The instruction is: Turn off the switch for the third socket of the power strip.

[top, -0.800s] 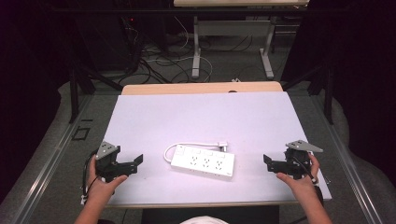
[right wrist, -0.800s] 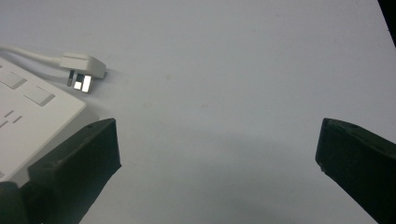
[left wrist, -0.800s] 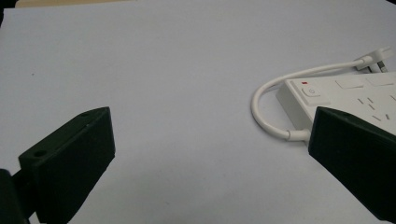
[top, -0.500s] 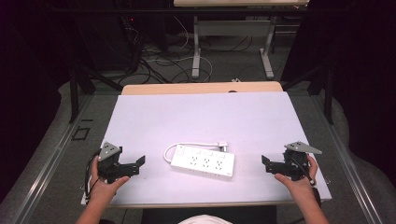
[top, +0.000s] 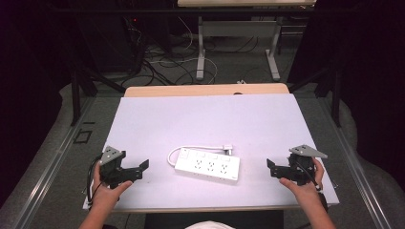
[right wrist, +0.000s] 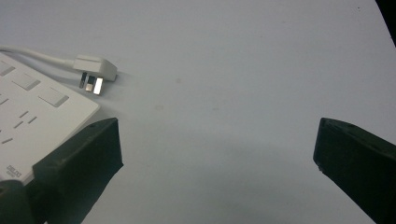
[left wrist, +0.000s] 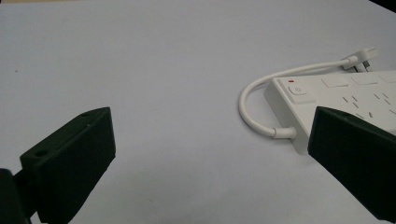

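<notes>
A white power strip [top: 207, 166] lies flat near the front middle of the white table top [top: 210, 119]. Its short cord loops off its left end and ends in a plug [top: 228, 148] behind it. My left gripper [top: 141, 170] rests at the front left, open, jaws pointing right at the strip with bare table between. In the left gripper view the open left gripper [left wrist: 210, 126] faces the strip's switch end [left wrist: 299, 91]. My right gripper [top: 270, 168] sits at the front right, open, aimed left. Beyond the open right gripper [right wrist: 217, 130] are the strip's corner [right wrist: 32, 116] and the plug [right wrist: 95, 70].
A strip of wooden table edge [top: 205, 89] shows behind the white top. Past it, on the dark floor, stand desk legs [top: 201, 47] and loose cables [top: 162, 62]. Bare white surface stretches across the back half of the table.
</notes>
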